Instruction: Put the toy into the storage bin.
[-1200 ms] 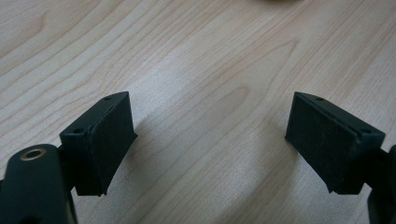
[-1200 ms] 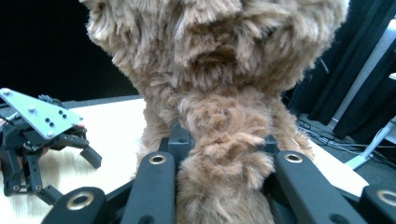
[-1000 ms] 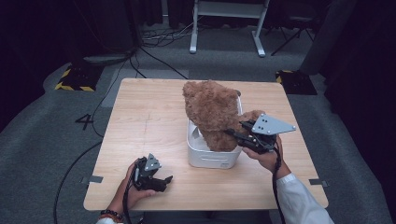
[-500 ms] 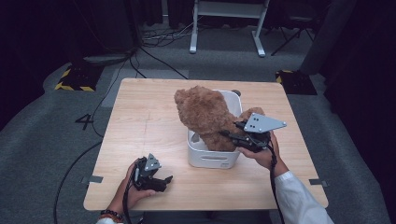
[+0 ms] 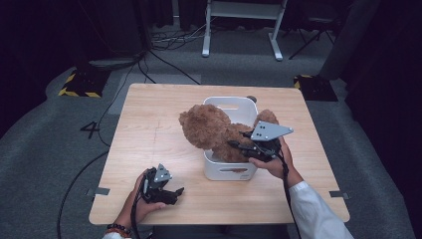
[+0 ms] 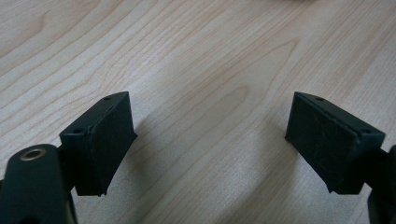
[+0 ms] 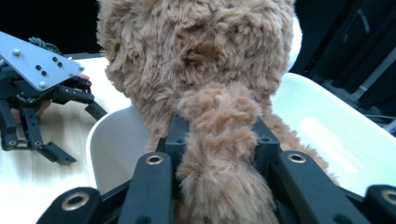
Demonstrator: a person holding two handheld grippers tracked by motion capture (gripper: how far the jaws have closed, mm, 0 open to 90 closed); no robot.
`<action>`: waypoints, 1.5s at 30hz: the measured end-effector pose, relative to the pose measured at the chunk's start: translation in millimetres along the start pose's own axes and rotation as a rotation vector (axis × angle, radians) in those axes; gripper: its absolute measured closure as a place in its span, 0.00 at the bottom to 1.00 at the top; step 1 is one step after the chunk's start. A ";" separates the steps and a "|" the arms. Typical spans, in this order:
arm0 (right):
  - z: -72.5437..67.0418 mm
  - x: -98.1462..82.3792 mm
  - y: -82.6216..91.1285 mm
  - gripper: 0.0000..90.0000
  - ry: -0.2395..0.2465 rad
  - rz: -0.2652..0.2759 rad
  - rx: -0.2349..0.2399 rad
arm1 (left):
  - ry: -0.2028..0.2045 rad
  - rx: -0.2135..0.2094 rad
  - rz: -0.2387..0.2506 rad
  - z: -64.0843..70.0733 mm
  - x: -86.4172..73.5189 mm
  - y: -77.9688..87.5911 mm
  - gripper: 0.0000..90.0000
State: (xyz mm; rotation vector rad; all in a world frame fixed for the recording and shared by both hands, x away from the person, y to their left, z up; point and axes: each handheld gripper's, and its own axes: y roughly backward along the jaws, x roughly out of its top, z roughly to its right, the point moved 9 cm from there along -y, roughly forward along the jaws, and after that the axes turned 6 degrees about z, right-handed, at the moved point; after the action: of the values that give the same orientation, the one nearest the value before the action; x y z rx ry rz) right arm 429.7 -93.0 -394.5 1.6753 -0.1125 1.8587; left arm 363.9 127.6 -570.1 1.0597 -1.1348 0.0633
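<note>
At the lower left of the high view the left gripper (image 5: pixel 161 186) rests low on the wooden table (image 5: pixel 149 124), held in the person's left hand (image 5: pixel 137 201); in its own view the jaws stand wide apart with only bare wood grain between them, so it holds nothing

Further in, right of centre, the right gripper (image 5: pixel 249 149) is clamped on a limb of the teddy bear (image 5: pixel 211 127); in the right gripper view a thick furry limb (image 7: pixel 219 154) runs straight up between the closed jaws, with the bear's body rising behind it

The bear lies partly inside the white bin (image 5: pixel 229 169): its lower body is in the tub, while its head leans out over the bin's left rim toward the middle of the frame. Its long axis runs roughly left to right across the picture, tilted, with the gripped limb at the right end nearest the right gripper. My judgement is that the right hand (image 5: pixel 273 162) is plainly the nearer one for any further move, and the head would have to swing right to drop fully inside

The bear is brown, shaggy and soft-looking, its fur bunching where the jaws pinch it
</note>
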 end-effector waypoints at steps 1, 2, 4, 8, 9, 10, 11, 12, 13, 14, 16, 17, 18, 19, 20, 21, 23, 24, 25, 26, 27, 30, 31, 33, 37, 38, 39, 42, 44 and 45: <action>0.7 -0.1 -0.3 0.76 -0.008 -0.006 0.005 | 0.000 0.000 0.000 0.1 0.0 0.0 0.17; 1.0 -0.4 -0.6 0.76 -0.010 -0.010 0.010 | 0.000 0.000 0.000 0.1 0.0 0.0 0.17; 0.6 -2.4 -2.1 0.76 -0.011 -0.034 0.023 | 0.000 0.000 0.000 0.0 0.0 0.0 0.17; 0.3 -6.1 -3.7 0.76 -0.013 -0.066 0.033 | 0.000 0.000 0.000 0.0 0.0 0.0 0.17; 0.0 -6.8 -3.5 0.76 -0.018 -0.070 0.038 | 0.000 0.000 0.000 0.0 0.0 0.0 0.17; 0.0 -6.8 -3.5 0.76 -0.018 -0.070 0.038 | 0.000 0.000 0.000 0.0 0.0 0.0 0.17; -0.4 -10.1 -3.9 0.76 -0.022 -0.087 0.046 | 0.000 0.000 0.000 0.0 0.0 0.0 0.17; -0.4 -10.1 -3.9 0.76 -0.022 -0.087 0.046 | 0.000 0.000 0.000 0.0 0.0 0.0 0.17; -1.0 -12.8 -4.4 0.76 -0.025 -0.105 0.056 | 0.000 0.000 0.000 0.1 0.0 0.0 0.17; -0.5 -20.7 -5.3 0.76 -0.020 -0.150 0.062 | 0.000 0.000 0.000 0.0 0.0 0.0 0.17; 1.6 -26.9 -6.3 0.76 -0.021 -0.175 0.053 | 0.000 0.000 0.000 0.0 0.0 0.0 0.17; 1.6 -26.9 -6.3 0.76 -0.021 -0.175 0.053 | 0.000 0.000 0.000 0.0 0.0 0.0 0.17; 3.2 -28.3 -5.7 0.76 -0.032 -0.168 0.048 | 0.000 0.000 0.000 0.0 0.0 0.0 0.17; 3.2 -28.3 -5.7 0.76 -0.032 -0.168 0.048 | 0.000 0.000 0.000 0.0 0.0 0.0 0.17; 3.8 -29.6 -5.1 0.76 -0.036 -0.171 0.051 | 0.000 0.000 0.000 0.0 0.0 0.0 0.17; 3.8 -29.6 -5.1 0.76 -0.036 -0.171 0.051 | 0.000 0.000 0.000 0.0 0.0 0.0 0.17; 5.1 -32.1 -4.2 0.76 -0.049 -0.182 0.055 | 0.000 0.000 0.000 0.0 0.0 0.0 0.17; 5.8 -33.3 -3.7 0.75 -0.053 -0.186 0.061 | 0.000 0.000 0.000 0.0 0.0 0.0 0.17; 6.3 -34.3 -3.0 0.75 -0.056 -0.191 0.064 | 0.000 0.000 0.000 0.0 0.0 0.0 0.17; 6.8 -34.7 -2.5 0.75 -0.055 -0.192 0.060 | 0.000 0.000 0.000 0.0 0.0 0.0 0.17; 6.9 -35.2 -1.7 0.74 -0.048 -0.201 0.060 | 0.000 0.000 0.000 0.0 0.0 0.0 0.17; 6.7 -35.8 -0.3 0.73 -0.038 -0.205 0.058 | 0.000 0.000 0.000 0.0 0.0 0.0 0.17; 6.7 -35.8 -0.3 0.73 -0.038 -0.205 0.058 | 0.000 0.000 0.000 0.0 0.0 0.0 0.17; 8.6 -36.1 2.5 0.73 -0.042 -0.196 0.054 | 0.000 0.000 0.000 0.0 0.0 0.0 0.17; 10.0 -36.1 8.0 0.76 -0.059 -0.179 0.057 | 0.000 0.000 0.000 0.0 0.0 0.0 0.17; 11.0 -35.9 9.7 0.77 -0.060 -0.176 0.053 | 0.000 0.000 0.000 0.0 0.0 0.0 0.17; 12.4 -35.3 11.2 0.78 -0.065 -0.168 0.050 | 0.000 0.000 0.000 0.0 0.0 0.0 0.17; 14.9 -35.2 14.0 0.78 -0.071 -0.163 0.044 | 0.000 0.000 0.000 0.0 0.0 0.0 0.17; 15.1 -35.2 15.2 0.79 -0.069 -0.164 0.043 | 0.000 0.000 0.000 0.0 0.0 0.0 0.17; 15.0 -35.2 15.4 0.79 -0.066 -0.164 0.042 | 0.000 0.000 0.000 0.0 0.0 0.0 0.17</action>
State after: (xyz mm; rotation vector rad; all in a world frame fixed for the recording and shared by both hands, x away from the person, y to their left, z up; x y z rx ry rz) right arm 434.9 -125.9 -418.9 1.7209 0.0364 1.6955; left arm 363.9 127.6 -570.1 1.0597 -1.1348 0.0634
